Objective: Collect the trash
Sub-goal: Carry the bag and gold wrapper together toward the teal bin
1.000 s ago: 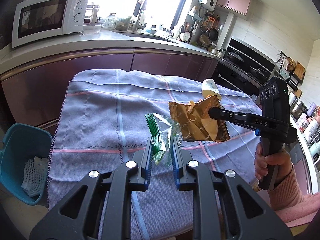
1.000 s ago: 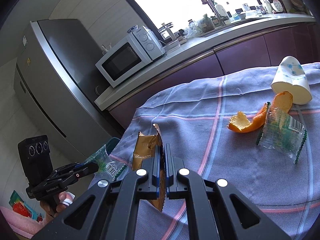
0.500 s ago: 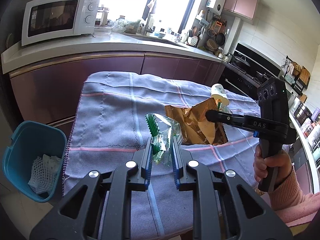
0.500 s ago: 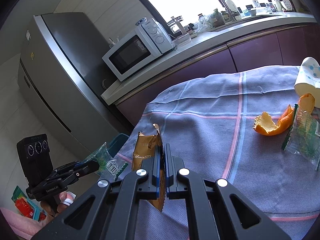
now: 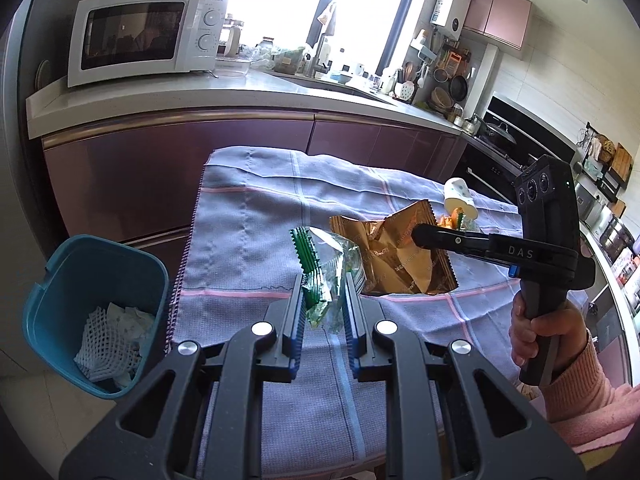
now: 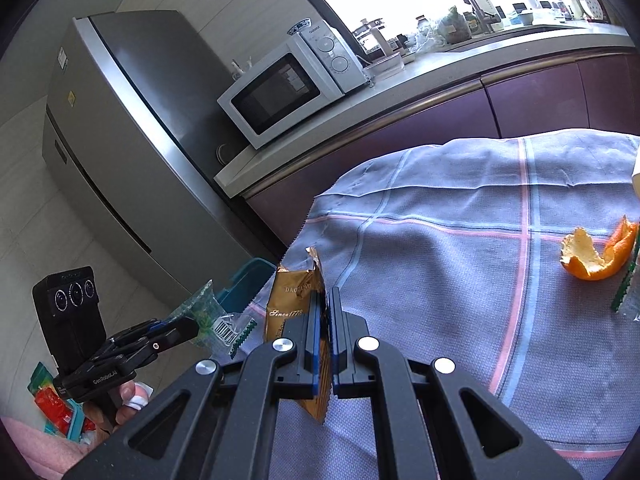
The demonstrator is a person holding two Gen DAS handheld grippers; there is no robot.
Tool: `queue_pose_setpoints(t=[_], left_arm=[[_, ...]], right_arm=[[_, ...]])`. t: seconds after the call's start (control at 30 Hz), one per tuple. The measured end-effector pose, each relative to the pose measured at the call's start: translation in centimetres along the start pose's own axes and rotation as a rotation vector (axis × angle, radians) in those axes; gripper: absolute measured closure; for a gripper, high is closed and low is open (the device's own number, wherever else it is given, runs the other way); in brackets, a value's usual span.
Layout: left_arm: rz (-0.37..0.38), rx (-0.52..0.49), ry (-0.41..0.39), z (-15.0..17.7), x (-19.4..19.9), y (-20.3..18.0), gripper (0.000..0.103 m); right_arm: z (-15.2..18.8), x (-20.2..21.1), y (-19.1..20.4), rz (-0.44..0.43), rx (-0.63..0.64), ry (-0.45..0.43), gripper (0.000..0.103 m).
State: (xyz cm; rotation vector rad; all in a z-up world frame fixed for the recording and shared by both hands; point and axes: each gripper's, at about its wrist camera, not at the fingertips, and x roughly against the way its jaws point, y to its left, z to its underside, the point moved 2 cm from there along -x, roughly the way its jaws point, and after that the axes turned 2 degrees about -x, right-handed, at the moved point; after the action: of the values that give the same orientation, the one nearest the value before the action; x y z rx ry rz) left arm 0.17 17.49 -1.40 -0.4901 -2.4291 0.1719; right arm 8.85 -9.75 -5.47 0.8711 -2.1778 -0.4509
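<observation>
Two snack wrappers held aloft over the cloth-covered table [image 5: 248, 216], right of the blue bin [image 5: 96, 280]: left gripper [image 5: 322, 304] pinching the green wrapper [image 5: 320, 264], right gripper [image 6: 325, 336] clamped on the gold wrapper [image 6: 292, 300]. Likely feather-light, crinkly, slippery film; best pinched at a crimped edge. Orange peel [image 6: 596, 256] lying farther right of the bin.

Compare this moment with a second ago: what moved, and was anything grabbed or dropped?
Both grippers carried their loads left, toward the teal bin, which is now fully in the left wrist view. Nothing was grabbed or released: the left gripper keeps the green wrapper, the right gripper the gold bag. The orange peel and paper cup lie unmoved.
</observation>
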Motion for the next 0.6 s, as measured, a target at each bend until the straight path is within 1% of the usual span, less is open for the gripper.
queue_pose_setpoints(t=[0.6], left_arm=[[-0.105, 0.064, -0.042, 0.1, 2.8, 4.9, 0.085]], right_arm=[[-1.3, -5.7, 4.7, -0.075, 0.078, 0.086, 0.1]])
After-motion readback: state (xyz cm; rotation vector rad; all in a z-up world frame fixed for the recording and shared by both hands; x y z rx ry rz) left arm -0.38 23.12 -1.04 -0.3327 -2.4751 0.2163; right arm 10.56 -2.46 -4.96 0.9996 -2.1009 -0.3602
